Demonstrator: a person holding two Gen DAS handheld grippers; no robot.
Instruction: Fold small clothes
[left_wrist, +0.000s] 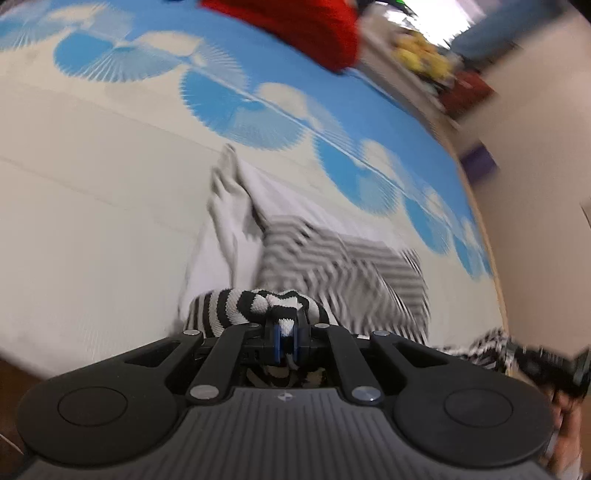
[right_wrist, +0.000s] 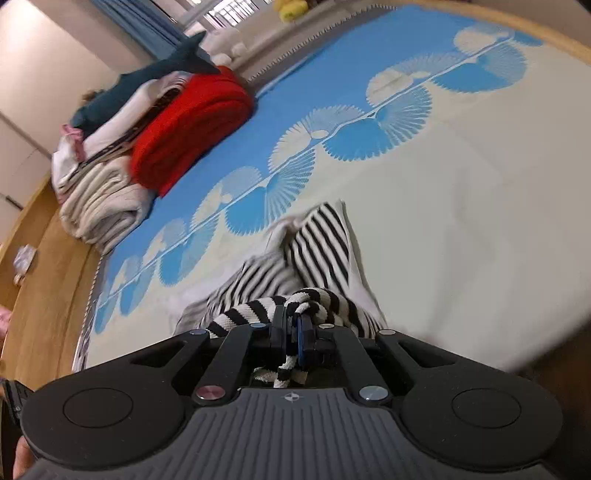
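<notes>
A small black-and-white striped garment (left_wrist: 343, 266) with white parts lies partly lifted on the bed sheet (left_wrist: 92, 177). My left gripper (left_wrist: 286, 332) is shut on a bunched striped edge of it. My right gripper (right_wrist: 291, 328) is shut on another striped edge of the same garment (right_wrist: 321, 243), which trails away from both grippers onto the cream and blue sheet (right_wrist: 461, 221). The right gripper also shows blurred at the right edge of the left wrist view (left_wrist: 546, 365). The cloth is blurred in the left wrist view.
A folded red blanket (right_wrist: 192, 125) and a stack of folded cream and white laundry (right_wrist: 99, 199) sit at the bed's far side, with a dark blue plush shark (right_wrist: 155, 70) on top. A wooden bed frame (right_wrist: 48, 280) runs along the edge. The red blanket also shows in the left wrist view (left_wrist: 295, 26).
</notes>
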